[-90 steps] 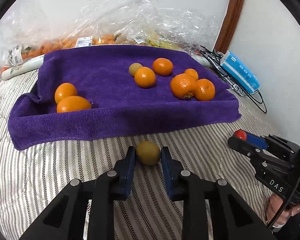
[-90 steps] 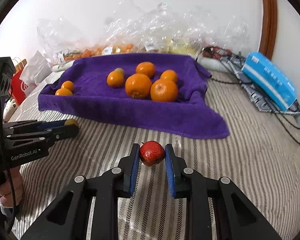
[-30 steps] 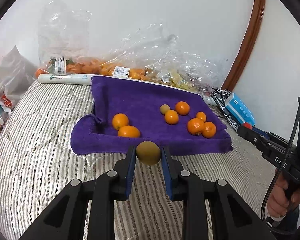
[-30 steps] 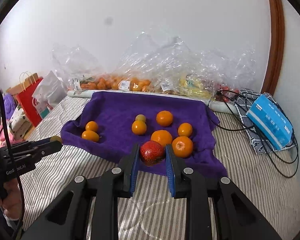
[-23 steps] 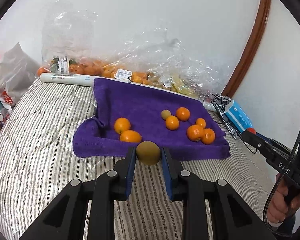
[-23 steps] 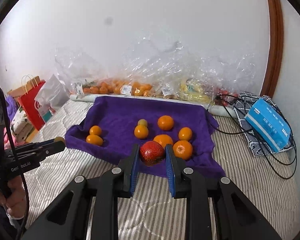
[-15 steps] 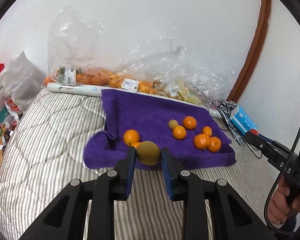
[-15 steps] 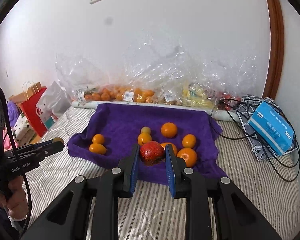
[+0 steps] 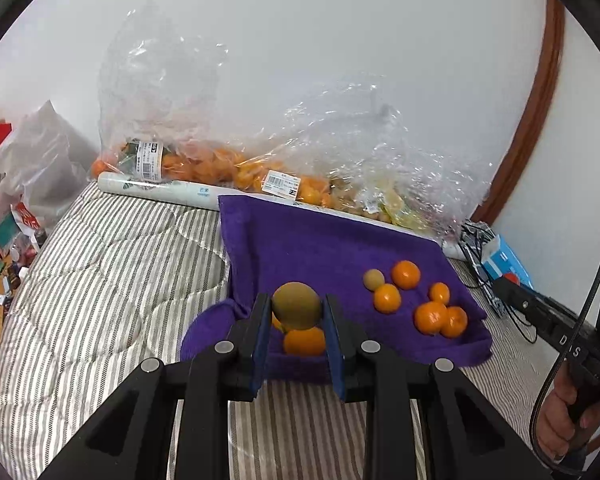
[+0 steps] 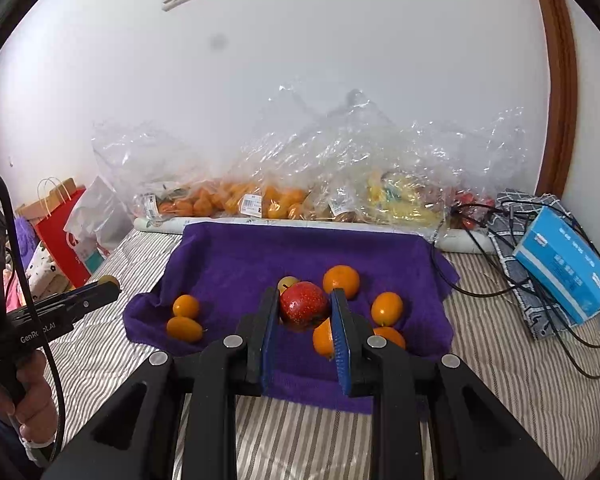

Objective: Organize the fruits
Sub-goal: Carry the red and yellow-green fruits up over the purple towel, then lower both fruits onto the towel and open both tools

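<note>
My left gripper (image 9: 296, 312) is shut on a brownish-green round fruit (image 9: 297, 305), held in the air over the near left part of the purple towel (image 9: 324, 244). Behind the fruit an orange (image 9: 305, 341) shows between the fingers. My right gripper (image 10: 305, 312) is shut on a red fruit (image 10: 303, 304), held above the towel's (image 10: 236, 264) near middle. Several oranges lie on the towel: a cluster at the right (image 9: 430, 317) and two at the left (image 10: 185, 328). A small green fruit (image 9: 373, 279) rests among them.
The towel lies on a striped quilt (image 9: 100, 280). Clear plastic bags of fruit (image 10: 284, 196) line the wall behind. A blue box (image 10: 560, 268) and black cables (image 10: 500, 280) sit at the right. A red paper bag (image 10: 64, 236) stands at the left.
Both grippers have pulled back and risen slightly with their fruits, so the towel looks smaller and more of the wall and bags shows. Both grips stay the same.
</note>
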{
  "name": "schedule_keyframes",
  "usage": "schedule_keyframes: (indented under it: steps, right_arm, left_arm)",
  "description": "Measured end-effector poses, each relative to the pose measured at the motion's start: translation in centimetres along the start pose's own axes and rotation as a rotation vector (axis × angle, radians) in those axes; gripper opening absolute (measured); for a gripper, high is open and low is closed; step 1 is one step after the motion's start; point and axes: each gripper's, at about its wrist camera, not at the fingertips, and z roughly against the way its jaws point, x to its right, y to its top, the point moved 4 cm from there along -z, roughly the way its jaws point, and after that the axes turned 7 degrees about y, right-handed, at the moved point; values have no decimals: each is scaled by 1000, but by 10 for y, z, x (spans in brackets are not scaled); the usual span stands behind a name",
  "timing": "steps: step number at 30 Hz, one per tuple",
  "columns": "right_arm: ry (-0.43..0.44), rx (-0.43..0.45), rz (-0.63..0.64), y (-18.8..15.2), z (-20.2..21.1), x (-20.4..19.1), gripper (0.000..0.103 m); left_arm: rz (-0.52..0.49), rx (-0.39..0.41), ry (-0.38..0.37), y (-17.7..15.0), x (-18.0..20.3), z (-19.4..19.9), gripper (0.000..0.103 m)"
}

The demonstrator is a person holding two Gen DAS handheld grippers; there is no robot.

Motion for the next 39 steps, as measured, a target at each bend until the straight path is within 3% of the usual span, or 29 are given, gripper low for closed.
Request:
schedule_keyframes:
  steps: [10, 17, 26, 39]
  right_arm:
    - [37, -11, 2, 8, -37, 0, 25]
    - [72, -73, -6, -11, -66, 4, 25]
    - [78, -138, 35, -34, -87, -4, 25]
    - [58, -182, 12, -45, -102, 5, 25]
  left_arm:
    - [1, -15, 1, 20, 12, -39, 25]
    - [5, -37, -16, 11, 19, -68, 25]
    - [53, -53, -36, 5, 9, -81, 25]
    - [25, -66, -30, -3, 15, -88, 25]
